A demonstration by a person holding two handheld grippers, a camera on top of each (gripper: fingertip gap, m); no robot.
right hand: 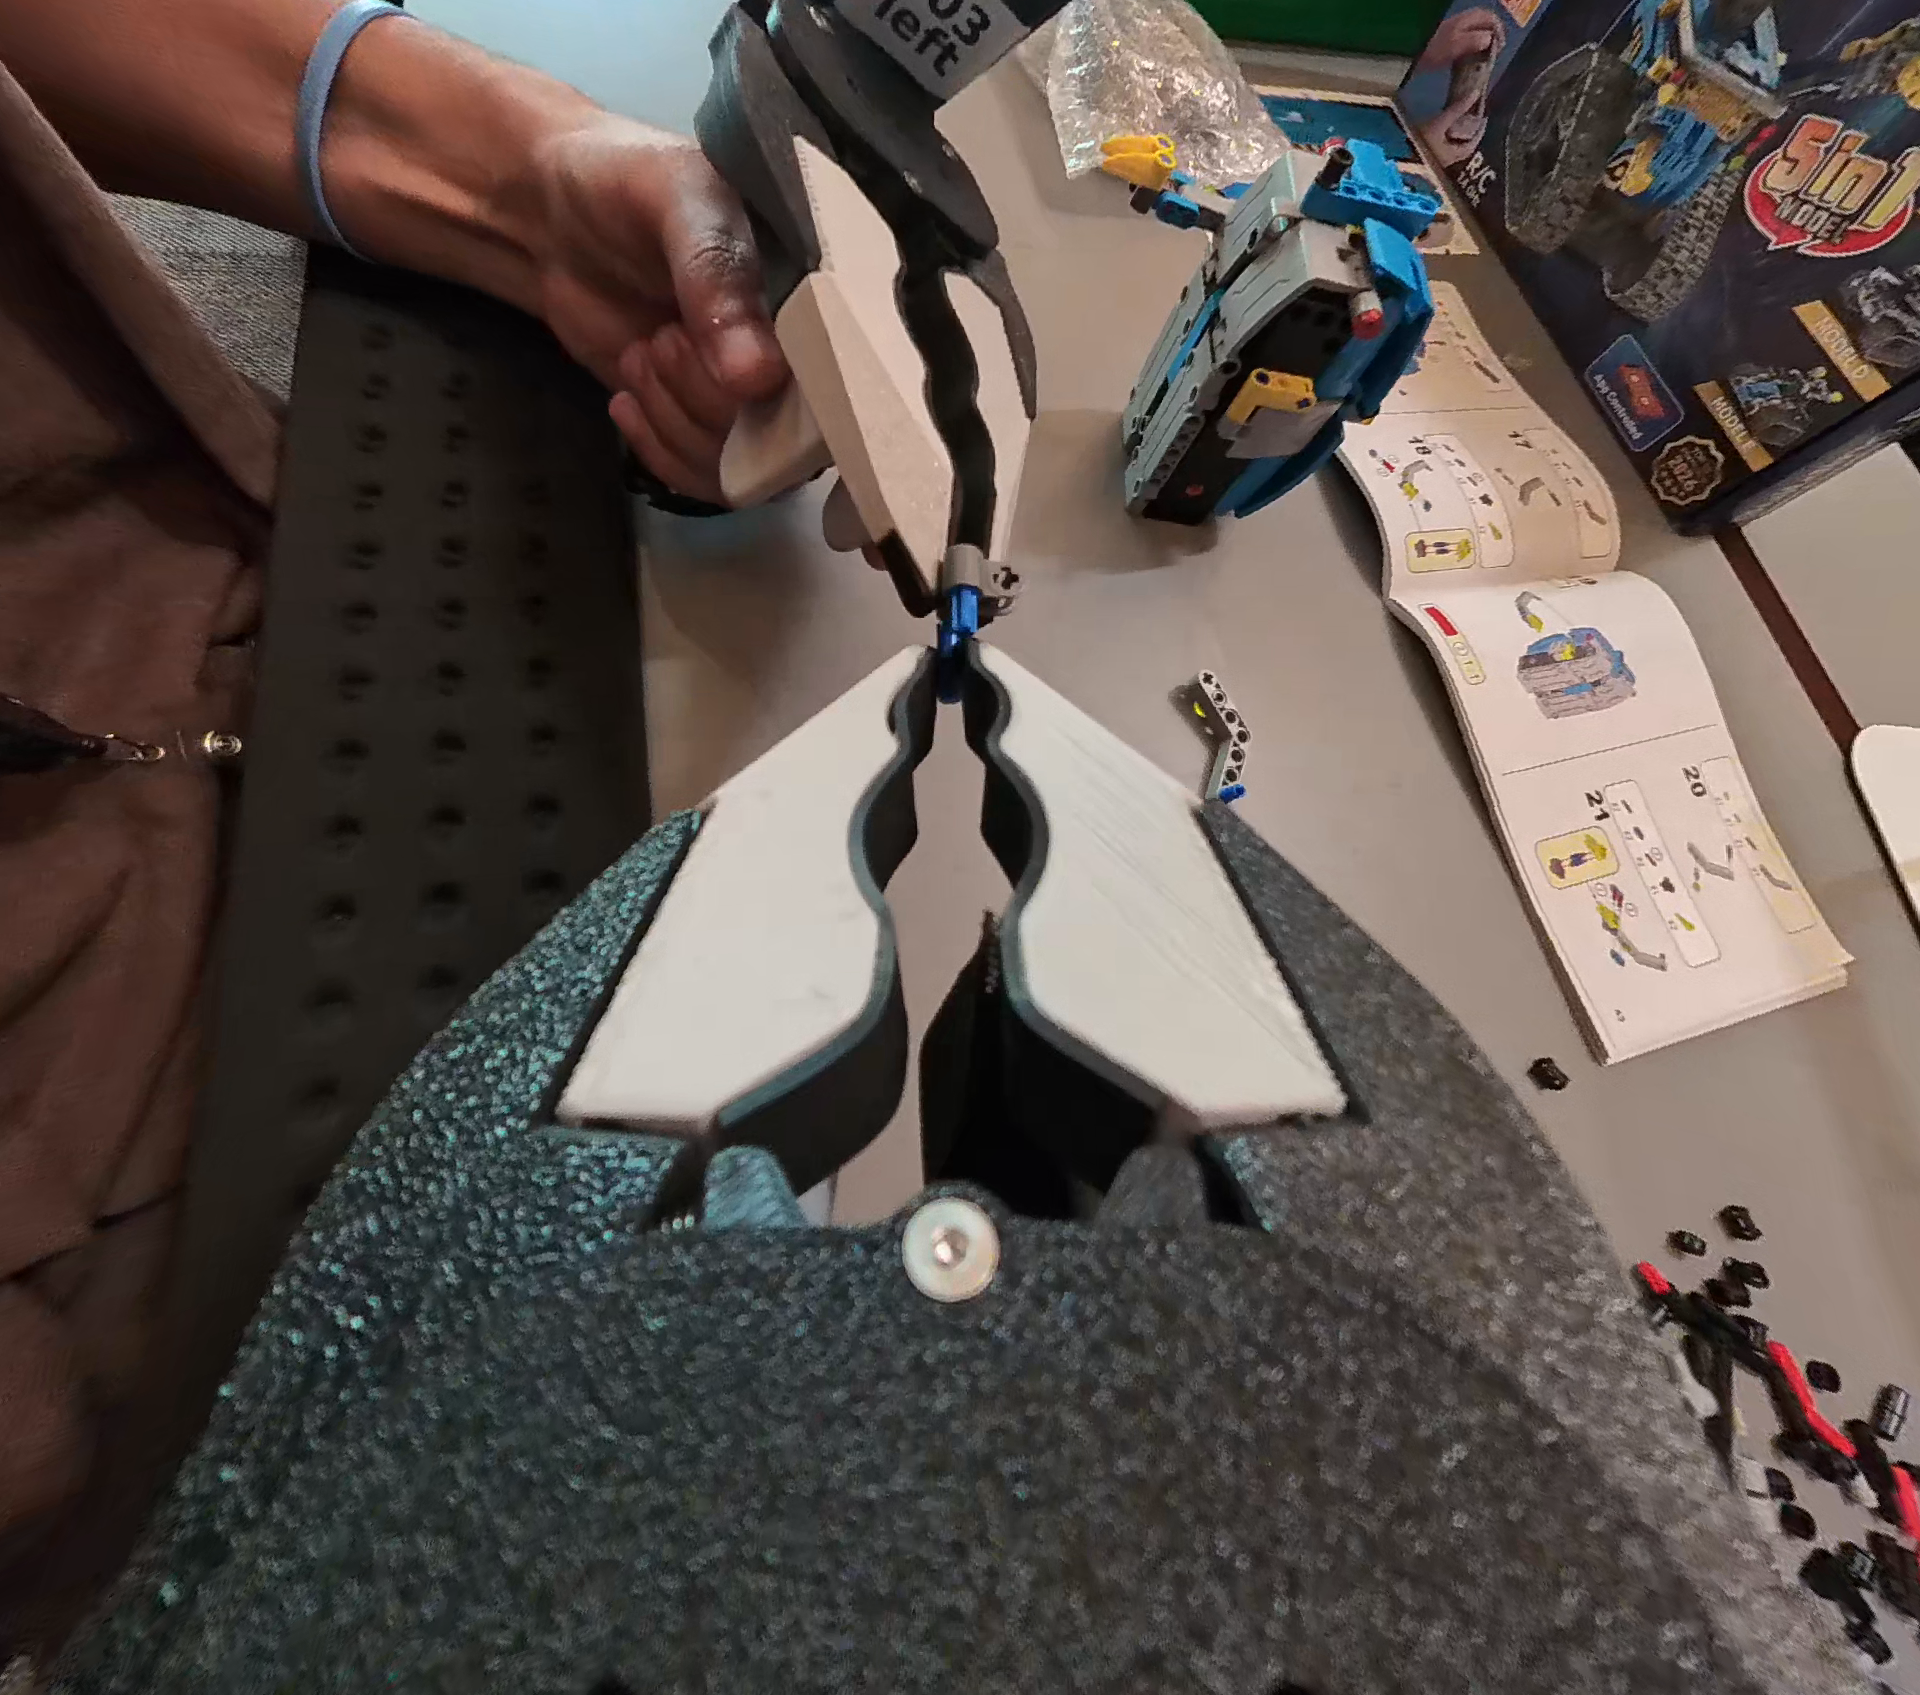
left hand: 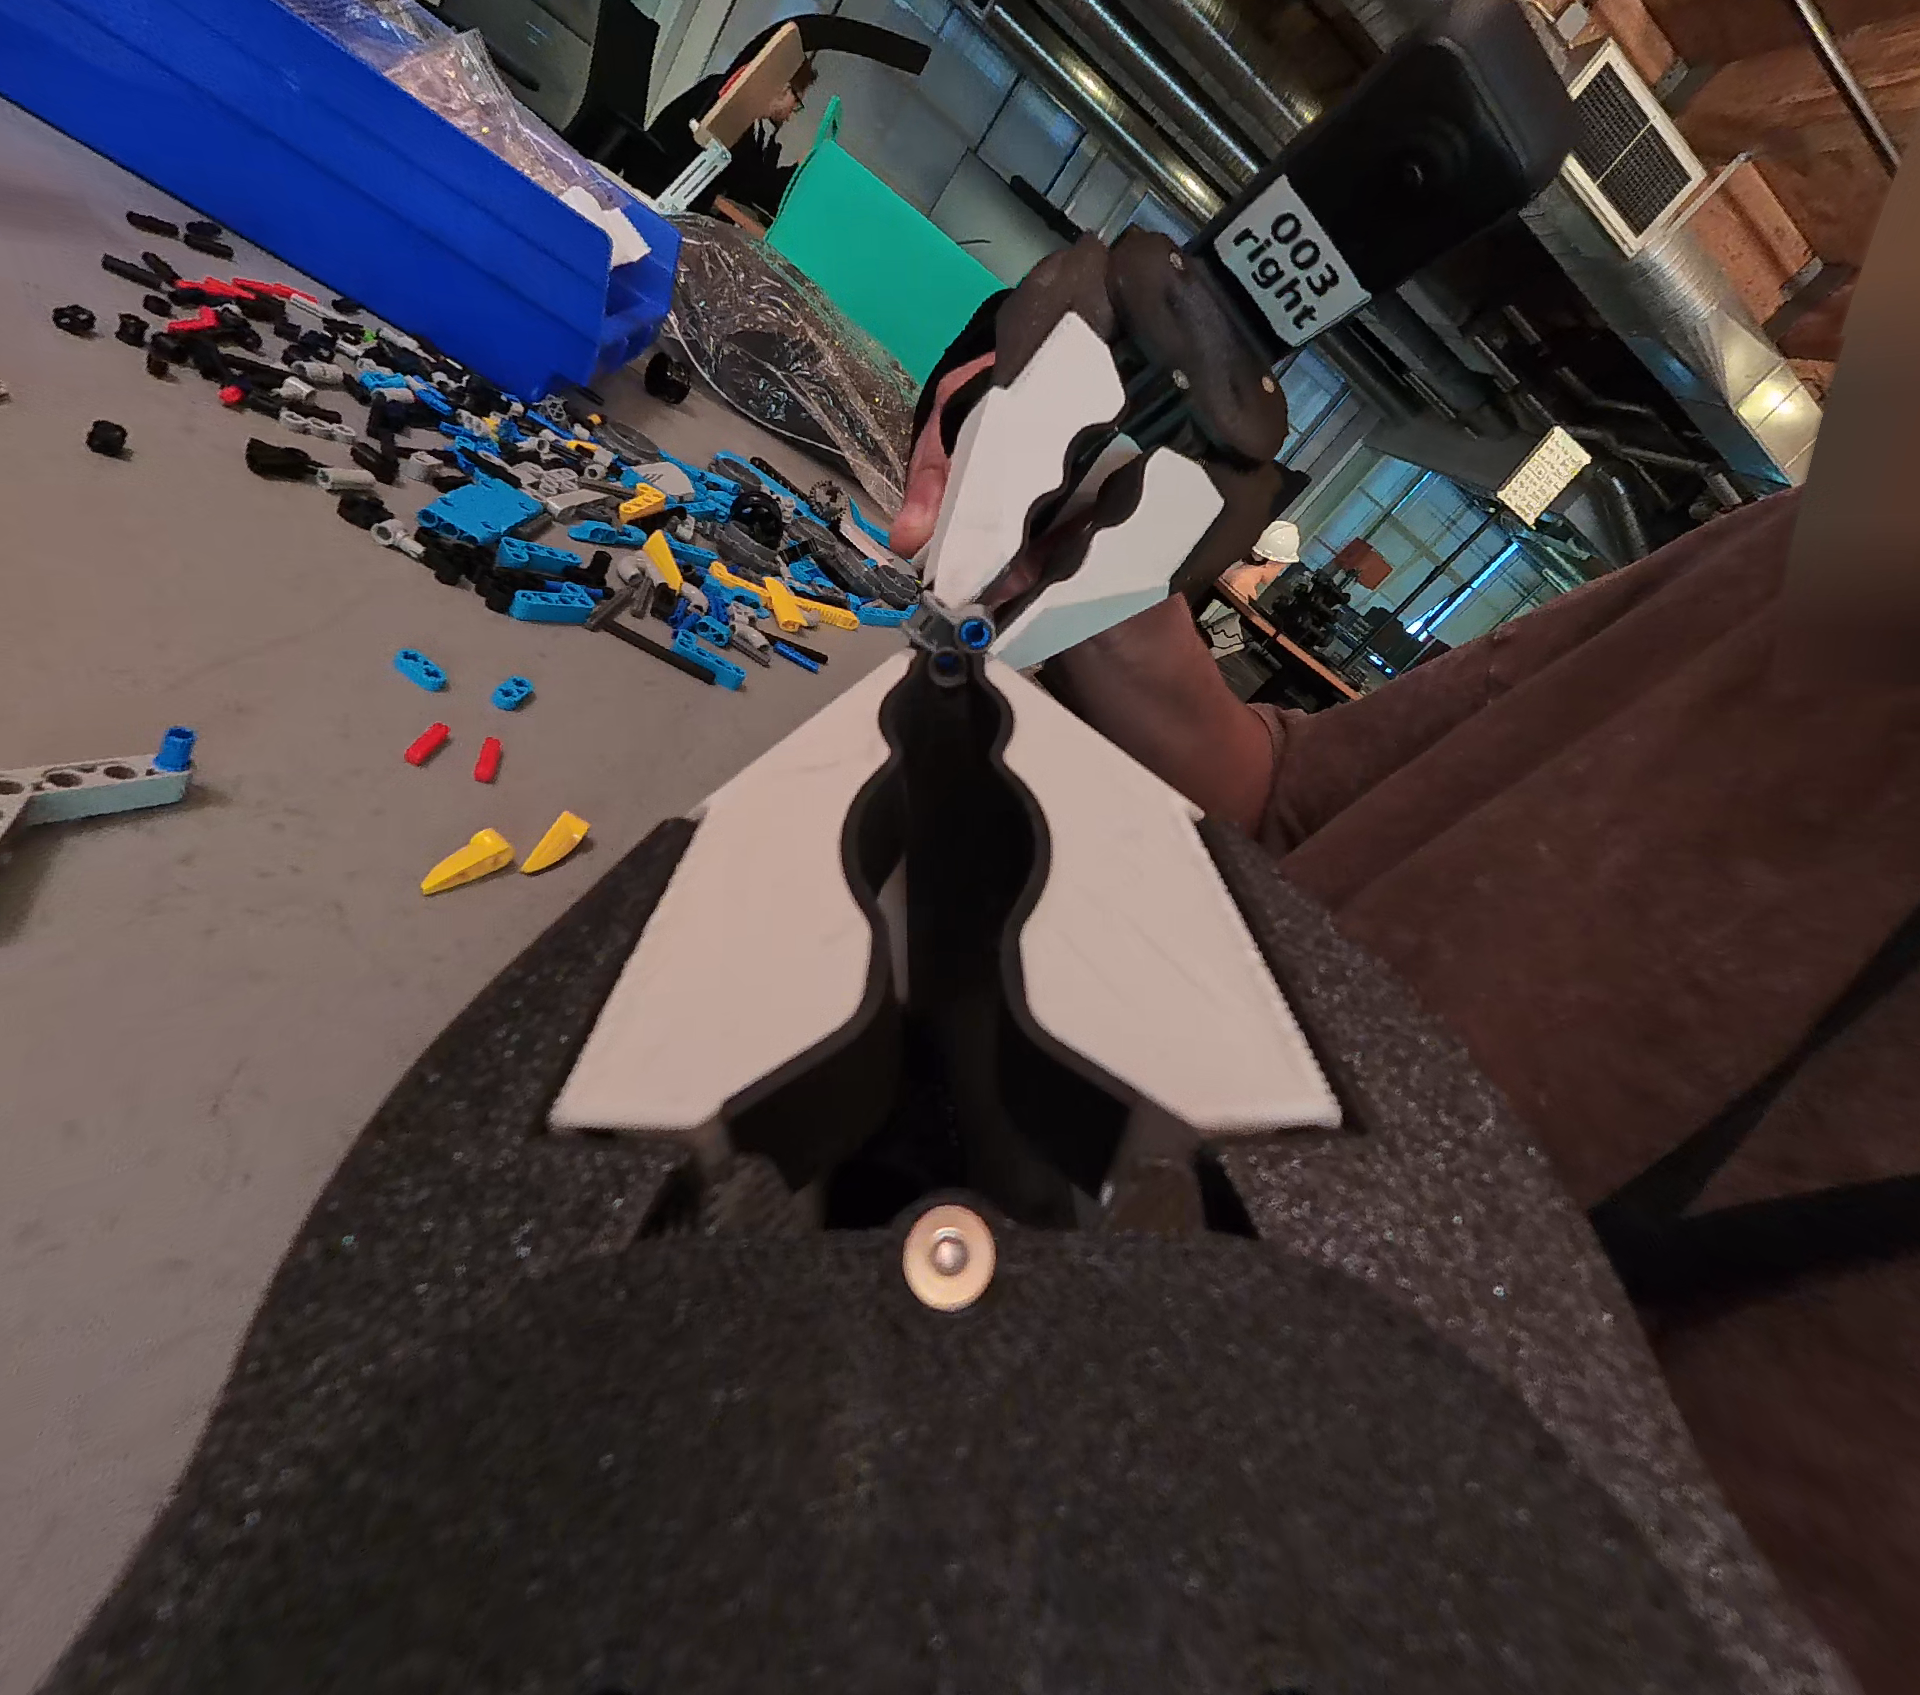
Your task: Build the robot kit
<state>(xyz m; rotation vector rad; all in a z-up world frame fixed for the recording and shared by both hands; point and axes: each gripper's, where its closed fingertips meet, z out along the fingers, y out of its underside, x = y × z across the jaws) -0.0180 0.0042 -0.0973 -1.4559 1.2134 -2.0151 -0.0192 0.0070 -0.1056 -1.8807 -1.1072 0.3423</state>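
I have the two grippers meeting tip to tip at the centre of both frames, above the grey table [right hand: 1299, 710]. My left gripper [right hand: 971, 580] is clamped on a small grey connector [right hand: 982, 580], and my right gripper [right hand: 948, 669] is pinched tight on a blue pin [right hand: 954, 637] whose far end sits at or in that connector; I cannot tell how deep it is seated. From the left wrist view the same joint shows just past my left gripper's tips, the grey connector [left hand: 940, 632] with the blue pin [left hand: 974, 630] end-on. The grip on both pieces is at the very fingertips, so I judge a slight twist or off-axis push could pop the pin sideways or let the connector rotate and drop onto the table. Room is decent: bare table lies beneath the joint, the half-built blue and grey model [right hand: 1278, 357] stands to the upper right, the open instruction booklet [right hand: 1621, 762] lies at the right, and the loose heap of parts [left hand: 582, 502] with the blue bin [left hand: 312, 118] fills the upper left of the left wrist view. The person's hand [right hand: 644, 295] crowds the left side.
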